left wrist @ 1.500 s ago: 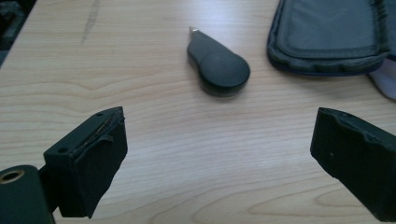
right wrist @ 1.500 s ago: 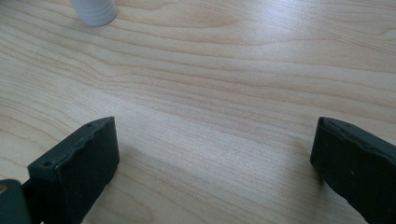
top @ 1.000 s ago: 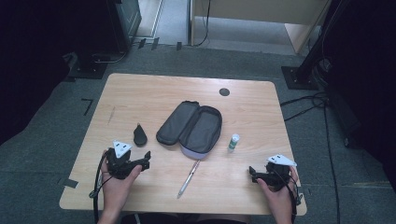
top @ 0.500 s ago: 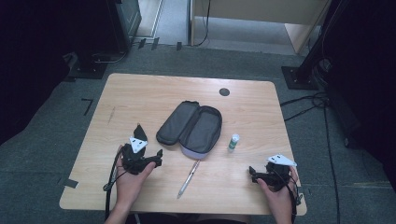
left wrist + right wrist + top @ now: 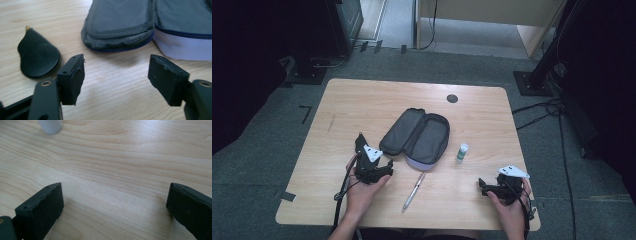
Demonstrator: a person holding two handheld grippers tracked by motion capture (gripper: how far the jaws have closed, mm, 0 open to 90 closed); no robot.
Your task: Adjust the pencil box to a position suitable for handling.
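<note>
A grey zip case (image 5: 417,136) lies unzipped and spread flat at the table's middle; its lid (image 5: 120,22) and pale lilac side (image 5: 180,47) lie just ahead of my left gripper (image 5: 117,77). That gripper (image 5: 374,162) is open over bare wood, just left of the case's near end. A black teardrop-shaped object (image 5: 38,58) lies flat by its left jaw, and my hand partly covers this object (image 5: 360,141) from above. A pen (image 5: 413,191) lies in front of the case. My right gripper (image 5: 484,186) rests near the front right edge, open (image 5: 113,205) and holding nothing.
A small white bottle with a green cap (image 5: 462,151) stands right of the case, and its base (image 5: 50,125) is ahead of the right jaws. A dark round cable hole (image 5: 452,98) sits near the table's far edge. Dark stands and cables surround the table (image 5: 362,100).
My left gripper has moved forward and to the right, from the front left of the table to beside the black teardrop object and the case. The right gripper has stayed put.
</note>
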